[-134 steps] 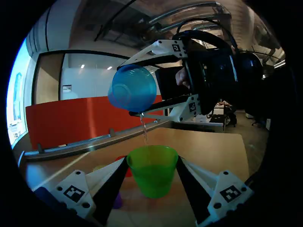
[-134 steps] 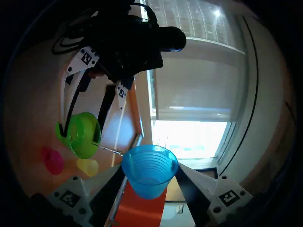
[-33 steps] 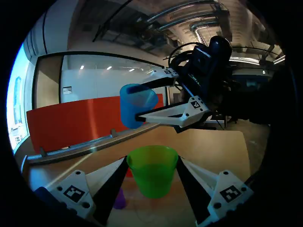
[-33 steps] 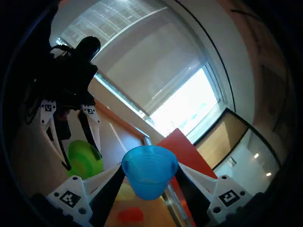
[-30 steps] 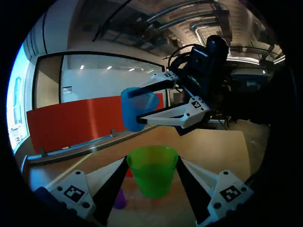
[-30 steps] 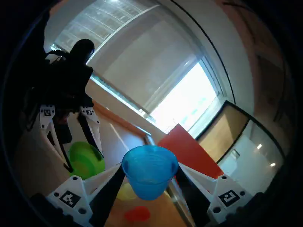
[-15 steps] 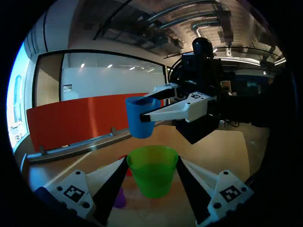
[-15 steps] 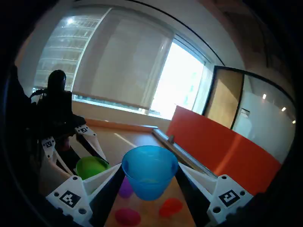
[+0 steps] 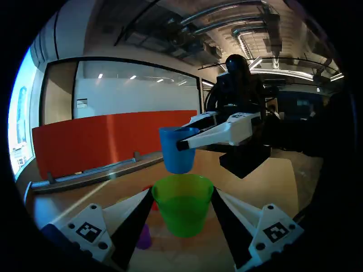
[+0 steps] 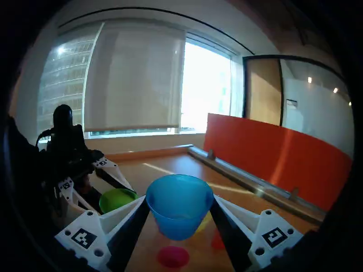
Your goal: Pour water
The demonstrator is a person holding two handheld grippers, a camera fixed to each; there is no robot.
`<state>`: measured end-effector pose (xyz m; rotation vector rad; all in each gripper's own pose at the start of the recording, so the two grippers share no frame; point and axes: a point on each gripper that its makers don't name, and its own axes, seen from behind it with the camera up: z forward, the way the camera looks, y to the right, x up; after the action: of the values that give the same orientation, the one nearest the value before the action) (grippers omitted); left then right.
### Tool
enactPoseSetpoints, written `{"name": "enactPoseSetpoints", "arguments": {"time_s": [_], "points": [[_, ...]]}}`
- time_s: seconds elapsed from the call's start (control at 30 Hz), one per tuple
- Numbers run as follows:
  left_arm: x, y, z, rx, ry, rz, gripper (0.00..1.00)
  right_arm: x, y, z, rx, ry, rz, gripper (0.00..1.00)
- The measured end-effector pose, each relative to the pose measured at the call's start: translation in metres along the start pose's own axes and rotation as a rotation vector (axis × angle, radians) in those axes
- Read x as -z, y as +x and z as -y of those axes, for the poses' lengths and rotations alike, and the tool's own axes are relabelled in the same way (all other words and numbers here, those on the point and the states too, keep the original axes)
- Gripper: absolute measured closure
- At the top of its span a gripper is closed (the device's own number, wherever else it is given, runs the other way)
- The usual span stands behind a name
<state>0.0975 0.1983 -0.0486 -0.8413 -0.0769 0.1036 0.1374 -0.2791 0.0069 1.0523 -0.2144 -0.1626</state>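
My left gripper [image 9: 182, 213] is shut on a green cup [image 9: 183, 209], held upright above the wooden table [image 9: 267, 181]. My right gripper [image 10: 179, 213] is shut on a blue cup [image 10: 179, 206], now upright too. In the left gripper view the blue cup [image 9: 177, 149] hangs just above and behind the green one, clamped by the right gripper [image 9: 181, 139]. In the right gripper view the green cup [image 10: 117, 200] sits low at the left in the left gripper [image 10: 111, 197]. No water is falling.
Small coloured cups stand on the table: a pink one [image 10: 173, 258], a red one [image 10: 218, 240], a purple one [image 9: 144, 236]. An orange partition [image 9: 100, 143] with a metal rail [image 10: 245, 181] runs along the table's far side.
The blue cup has swung back from tilted to upright and come down closer to the green cup. The stream of water seen earlier has stopped. The green cup has stayed put.
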Motion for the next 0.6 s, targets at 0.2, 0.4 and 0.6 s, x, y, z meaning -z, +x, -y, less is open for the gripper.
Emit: {"name": "enactPoseSetpoints", "arguments": {"time_s": [0.2, 0.4, 0.6], "points": [[0.000, -0.002, -0.001, 0.003, -0.007, 0.013, 0.12, 0.004, -0.005, 0.001, -0.076, 0.016, 0.014, 0.09], [-0.001, -0.008, 0.000, -0.006, -0.011, 0.034, 0.12, 0.010, -0.013, 0.002, -0.062, 0.016, 0.034, 0.09], [-0.003, -0.015, -0.001, -0.011, -0.021, 0.056, 0.12, 0.016, -0.029, 0.009, -0.041, 0.039, 0.066, 0.09]]}}
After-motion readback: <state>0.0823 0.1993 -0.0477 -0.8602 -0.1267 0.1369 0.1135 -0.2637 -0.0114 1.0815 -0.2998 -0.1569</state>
